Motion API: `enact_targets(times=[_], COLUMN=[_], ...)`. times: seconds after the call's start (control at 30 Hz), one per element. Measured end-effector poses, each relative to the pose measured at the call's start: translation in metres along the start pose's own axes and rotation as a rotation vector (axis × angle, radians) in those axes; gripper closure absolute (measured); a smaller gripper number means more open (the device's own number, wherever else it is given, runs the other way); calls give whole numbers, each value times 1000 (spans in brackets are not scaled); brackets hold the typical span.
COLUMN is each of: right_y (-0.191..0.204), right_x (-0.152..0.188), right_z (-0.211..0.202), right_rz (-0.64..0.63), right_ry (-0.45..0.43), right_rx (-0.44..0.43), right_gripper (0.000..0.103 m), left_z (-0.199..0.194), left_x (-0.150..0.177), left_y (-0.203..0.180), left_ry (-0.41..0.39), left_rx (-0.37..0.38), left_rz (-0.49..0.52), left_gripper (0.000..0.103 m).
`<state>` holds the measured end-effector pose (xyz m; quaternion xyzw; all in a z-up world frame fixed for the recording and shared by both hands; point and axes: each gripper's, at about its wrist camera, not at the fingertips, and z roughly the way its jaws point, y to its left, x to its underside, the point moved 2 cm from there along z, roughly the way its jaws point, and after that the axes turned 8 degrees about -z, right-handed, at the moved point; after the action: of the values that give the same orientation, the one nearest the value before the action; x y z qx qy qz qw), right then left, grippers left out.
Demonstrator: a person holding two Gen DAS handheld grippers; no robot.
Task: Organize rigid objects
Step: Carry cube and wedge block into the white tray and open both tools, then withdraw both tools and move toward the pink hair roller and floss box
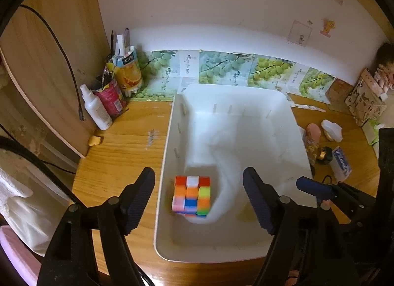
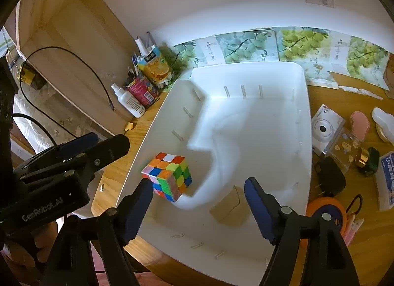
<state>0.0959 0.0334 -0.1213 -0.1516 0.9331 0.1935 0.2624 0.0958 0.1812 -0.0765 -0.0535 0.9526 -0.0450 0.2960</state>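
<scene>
Both pairs of jaws stand released, pads apart and pressing on nothing. Left gripper (image 1: pixel 199 199) hangs over the near left corner of the white plastic bin (image 1: pixel 164 162), and the Rubik's cube (image 1: pixel 192 195) sits between its spread pads without touching either. Seen from the right wrist, the cube (image 2: pixel 167 176) looks tilted on an edge and blurred, close to the bin's left wall (image 2: pixel 138 162); whether it rests on the bin floor I cannot tell. Right gripper (image 2: pixel 198 206) reaches over the bin's near part, with a small tan cardboard box (image 2: pixel 230 208) lying on the bin floor between its pads, nearer the right one.

Beyond the bin's right wall, on the wooden bench (image 2: pixel 320 103), lie a white instant camera (image 2: pixel 326 129), a black plug adapter (image 2: pixel 330 180), a clear patterned case (image 2: pixel 344 149), a dark green bottle with a gold collar (image 2: pixel 368 161) and an orange tape measure (image 2: pixel 327 214). Beyond the bin's far left corner stand a white spray bottle (image 2: pixel 129 101), a pink can (image 2: pixel 144 90) and an orange juice carton (image 2: pixel 155 66) holding pens.
</scene>
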Motion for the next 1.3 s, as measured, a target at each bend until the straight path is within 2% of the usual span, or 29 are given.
enact_targets(times=[0.6,0.93,1.13,1.3], right_y=[-4,-20,-37,-48], right_x=[25,50,62,71], right_z=[-27,-67,-92,-105], right_rz=[-21,-113,-155,-218], right_ry=[-44,-138,-149,-124], right_rx=[36,119,124,118], right_gripper=[22,22,22,22], left_z=[-19,-36,-44,-50], left_x=[29,49,66,85], left_y=[-12,-17,-19,-34], left_ry=[-11,-33,-7,20], left_rx=[92,119,118,114], left_rz=[-68,-197,-309,-353], left_gripper=[23,22,21,21])
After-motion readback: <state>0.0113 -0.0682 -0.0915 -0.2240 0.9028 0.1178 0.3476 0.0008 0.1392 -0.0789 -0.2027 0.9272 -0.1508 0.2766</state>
